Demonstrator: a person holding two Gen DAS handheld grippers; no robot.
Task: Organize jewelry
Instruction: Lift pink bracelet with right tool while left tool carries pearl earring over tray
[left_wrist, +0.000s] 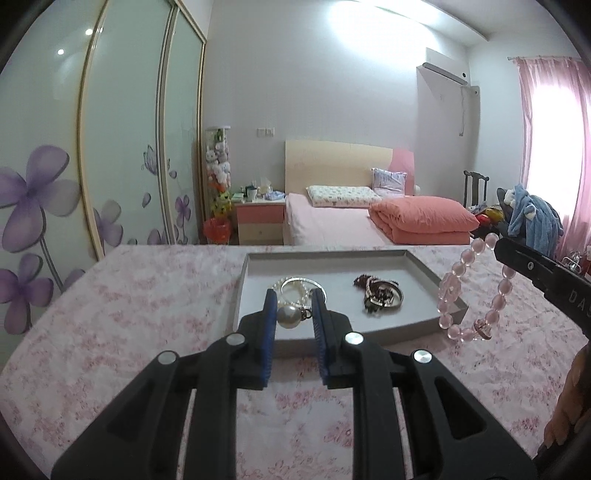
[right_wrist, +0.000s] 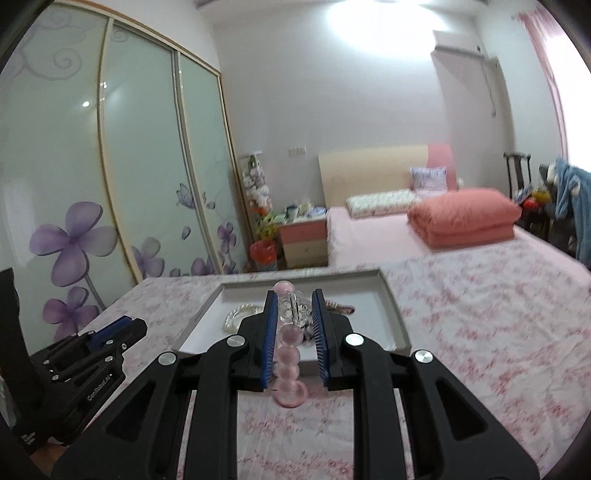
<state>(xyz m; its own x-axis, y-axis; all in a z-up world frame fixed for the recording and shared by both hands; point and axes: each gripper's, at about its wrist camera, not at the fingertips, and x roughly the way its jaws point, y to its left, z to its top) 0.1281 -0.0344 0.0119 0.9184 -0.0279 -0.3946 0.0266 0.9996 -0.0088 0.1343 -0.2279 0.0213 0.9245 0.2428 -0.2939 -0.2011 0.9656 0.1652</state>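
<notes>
Floral tablecloth below: left gripper pinches pearl earring; right gripper seemingly clamps pink bracelet.

My left tongs cover the near rim of the grey tray and part of the white pearl string behind the big pearl. At the right edge of the left view, my right tongs are cut off, so their grip on the pink bead bracelet is hidden. In the right view, that bracelet blocks the dark jewelry in the tray. My left tongs sit lower left, fingertips too blurred to read.
</notes>
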